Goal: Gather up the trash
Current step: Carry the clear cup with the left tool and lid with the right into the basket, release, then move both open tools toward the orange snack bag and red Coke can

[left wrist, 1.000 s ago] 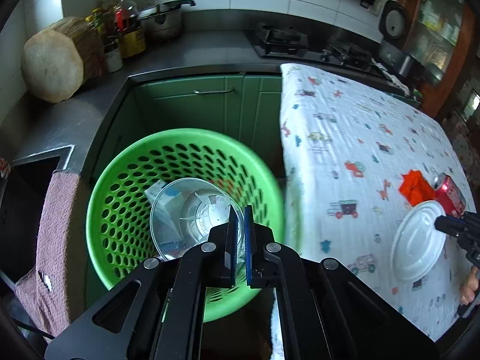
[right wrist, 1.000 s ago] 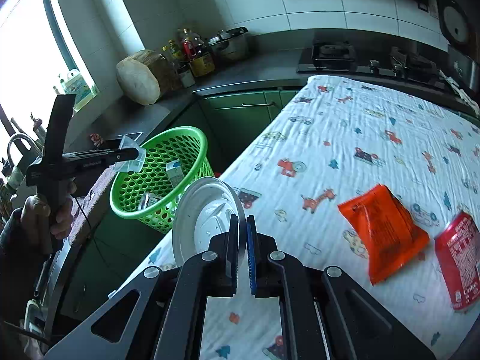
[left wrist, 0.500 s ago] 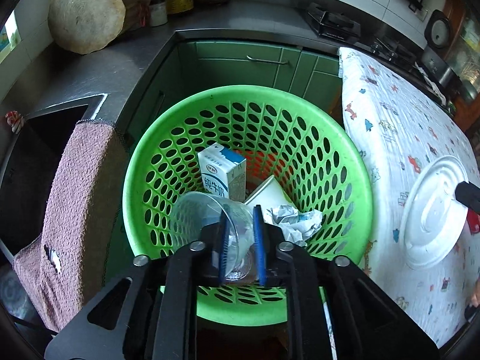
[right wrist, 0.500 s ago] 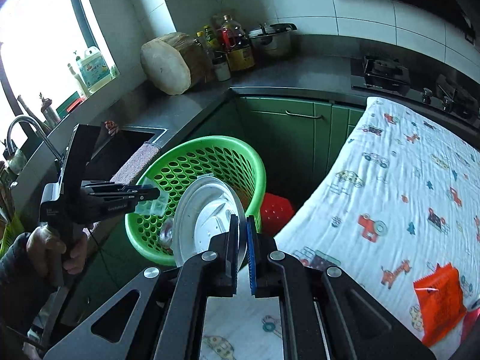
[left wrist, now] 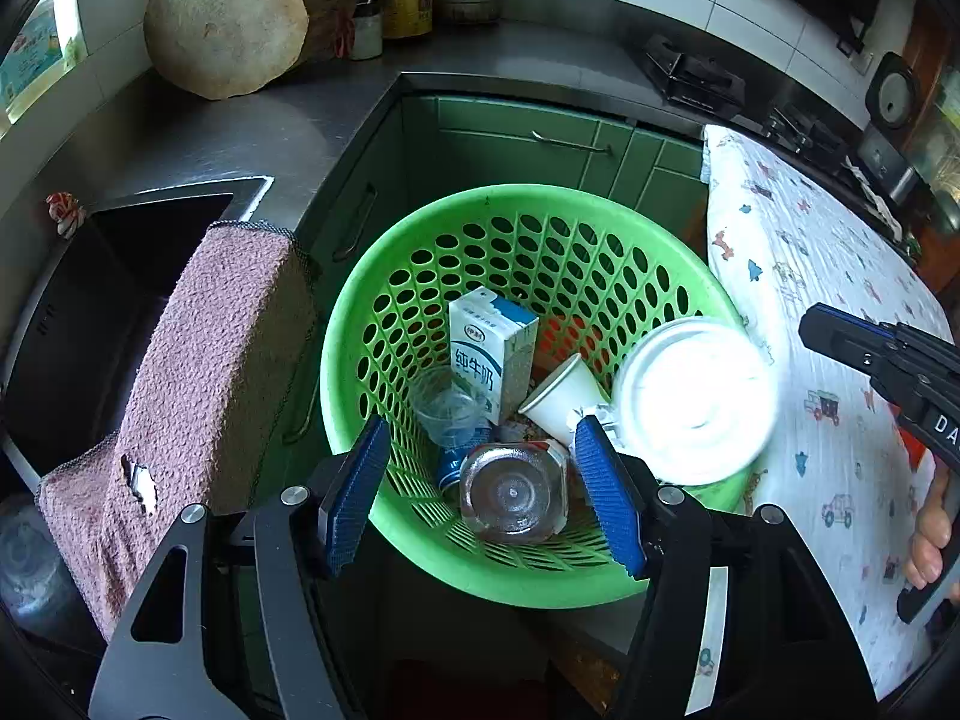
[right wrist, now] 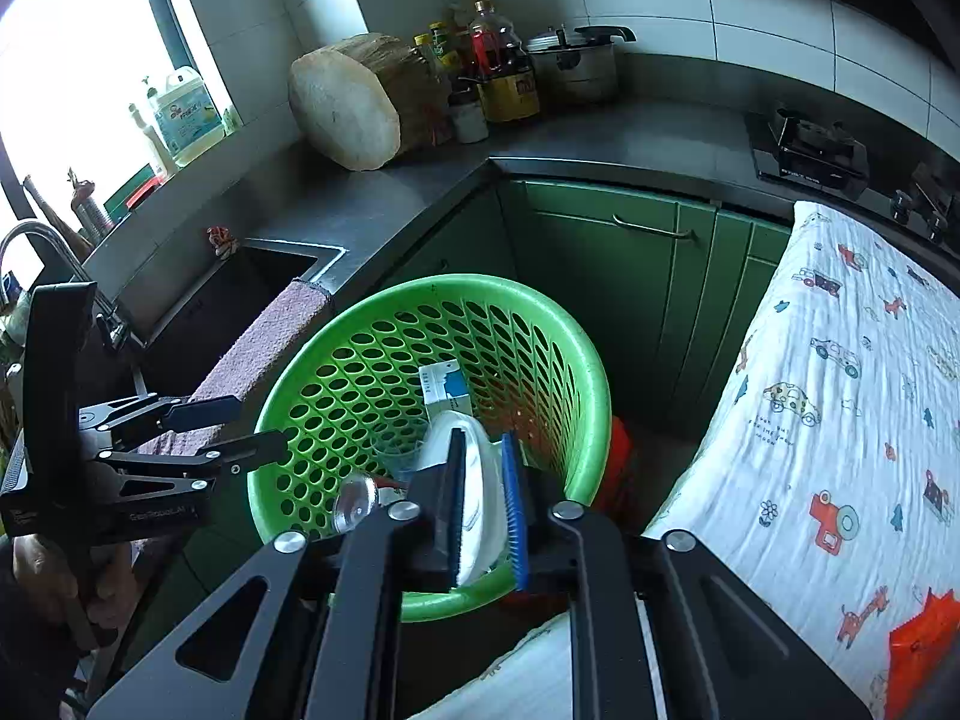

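One milk carton point(left wrist: 493, 354) in green basket point(left wrist: 420, 276), printed "纯牛奶".

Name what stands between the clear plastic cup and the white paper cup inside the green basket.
A blue-and-white milk carton stands between the clear plastic cup and the white paper cup, shown in the left wrist view.

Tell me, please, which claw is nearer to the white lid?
Right. The right claw is open with the lid between its fingers, above the basket. The left claw, also open, hovers over the basket's near rim, beside the lid.
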The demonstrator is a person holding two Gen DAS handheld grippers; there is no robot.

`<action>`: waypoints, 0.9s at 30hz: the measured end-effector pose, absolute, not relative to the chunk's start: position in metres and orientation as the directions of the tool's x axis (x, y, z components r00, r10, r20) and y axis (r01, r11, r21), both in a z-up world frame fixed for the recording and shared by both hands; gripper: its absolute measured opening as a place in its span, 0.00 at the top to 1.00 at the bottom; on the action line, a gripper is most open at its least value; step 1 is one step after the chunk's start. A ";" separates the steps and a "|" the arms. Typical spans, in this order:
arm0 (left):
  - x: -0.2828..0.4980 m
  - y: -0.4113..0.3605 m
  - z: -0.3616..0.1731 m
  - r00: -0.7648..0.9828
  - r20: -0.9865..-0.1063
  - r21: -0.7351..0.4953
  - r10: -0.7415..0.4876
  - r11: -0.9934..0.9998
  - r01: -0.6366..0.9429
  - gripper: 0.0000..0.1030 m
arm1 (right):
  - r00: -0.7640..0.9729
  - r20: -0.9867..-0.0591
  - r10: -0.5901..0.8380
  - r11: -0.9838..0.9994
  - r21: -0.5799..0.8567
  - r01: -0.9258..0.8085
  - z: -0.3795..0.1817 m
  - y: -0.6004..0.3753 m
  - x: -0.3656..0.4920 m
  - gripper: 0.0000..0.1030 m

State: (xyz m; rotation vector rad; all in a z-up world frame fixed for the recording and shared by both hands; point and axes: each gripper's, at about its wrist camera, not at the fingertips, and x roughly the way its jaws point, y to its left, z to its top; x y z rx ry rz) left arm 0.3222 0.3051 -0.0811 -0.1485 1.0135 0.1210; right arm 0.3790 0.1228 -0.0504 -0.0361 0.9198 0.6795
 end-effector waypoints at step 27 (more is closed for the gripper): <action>0.314 0.214 -0.064 0.536 -0.840 -0.116 -0.082 0.993 -0.031 0.27 | 0.531 -0.736 0.419 0.891 0.222 -0.395 -0.031 -0.070 0.288 0.47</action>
